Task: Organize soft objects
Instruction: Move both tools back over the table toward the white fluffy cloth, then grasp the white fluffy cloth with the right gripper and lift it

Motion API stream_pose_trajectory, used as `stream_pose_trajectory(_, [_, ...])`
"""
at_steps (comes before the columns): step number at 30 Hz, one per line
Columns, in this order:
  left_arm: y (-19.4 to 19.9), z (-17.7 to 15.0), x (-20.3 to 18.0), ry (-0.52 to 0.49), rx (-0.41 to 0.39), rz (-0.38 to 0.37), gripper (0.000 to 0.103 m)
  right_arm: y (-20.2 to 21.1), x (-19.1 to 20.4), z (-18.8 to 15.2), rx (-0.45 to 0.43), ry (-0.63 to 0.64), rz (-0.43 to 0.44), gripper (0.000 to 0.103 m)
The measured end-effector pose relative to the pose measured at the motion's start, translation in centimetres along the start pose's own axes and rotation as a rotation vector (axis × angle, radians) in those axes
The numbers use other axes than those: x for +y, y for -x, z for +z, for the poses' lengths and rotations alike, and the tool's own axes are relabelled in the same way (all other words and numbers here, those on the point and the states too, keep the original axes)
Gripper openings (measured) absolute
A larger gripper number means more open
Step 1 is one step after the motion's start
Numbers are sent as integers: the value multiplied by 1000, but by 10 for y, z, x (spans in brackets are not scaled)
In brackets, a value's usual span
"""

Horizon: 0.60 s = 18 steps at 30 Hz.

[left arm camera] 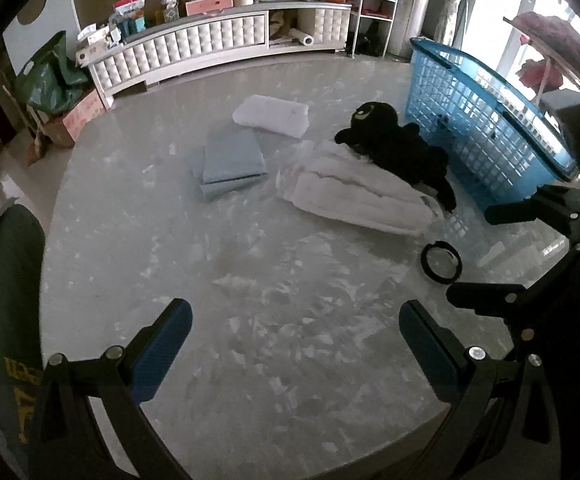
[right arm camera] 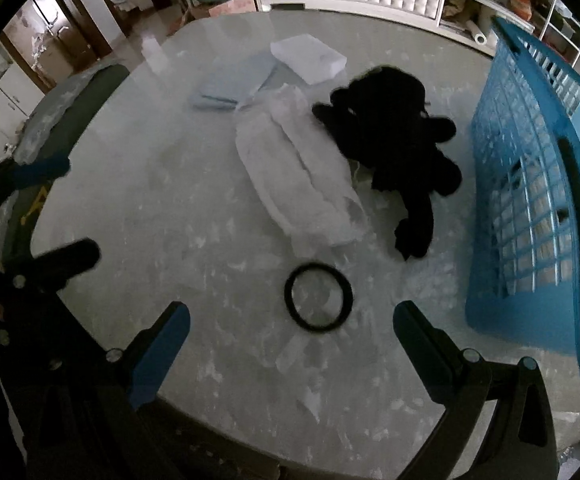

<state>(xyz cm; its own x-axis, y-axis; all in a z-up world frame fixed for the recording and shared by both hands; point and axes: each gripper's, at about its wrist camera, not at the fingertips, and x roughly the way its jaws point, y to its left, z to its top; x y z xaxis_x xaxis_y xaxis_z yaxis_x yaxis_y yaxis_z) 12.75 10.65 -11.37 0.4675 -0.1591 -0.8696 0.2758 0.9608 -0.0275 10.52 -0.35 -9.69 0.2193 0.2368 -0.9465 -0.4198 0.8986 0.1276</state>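
Pale, glossy and marbled, the round surface (left arm camera: 250, 280) carries everything the task needs, with a long white cabinet (left arm camera: 194, 44) crowded with clutter behind it. Four soft things lie toward the far right half: a folded blue cloth (left arm camera: 230, 164), a folded white towel (left arm camera: 272, 115) just beyond it, a long rolled white blanket (left arm camera: 354, 192), and a black plush toy (left arm camera: 394, 140) resting partly on the blanket's far end and beside the blue basket (left arm camera: 486, 120). The basket stands on the right edge of the surface, its lattice wall facing the toy. A black ring (right arm camera: 317, 297) lies flat nearer the front, apart from the blanket. The left gripper (left arm camera: 295, 344) hovers low over bare surface with its blue pads wide apart and nothing between them; the right gripper (right arm camera: 291, 346) is likewise spread and empty, with the ring just ahead of it. Nothing seems to be in the basket yet, though its inside is only partly visible, so the job looks to be at its start. The toy is likely the sensible first pick, since it lies on the blanket and closest to the basket. A good grasp would take its thick body rather than a dangling limb, lift clear of the blanket so that roll is not dragged open, and clear the basket rim before release.
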Motion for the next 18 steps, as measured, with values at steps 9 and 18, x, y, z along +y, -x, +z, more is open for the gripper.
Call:
stream_pose_trajectory(9, [-19,4,19,40,9,-12,103,-11,13,31,4,56,-31,103])
stream_pose_trajectory(18, [-32,2,41,110,17,-16,103,-42,24,59,41,98,-53,89])
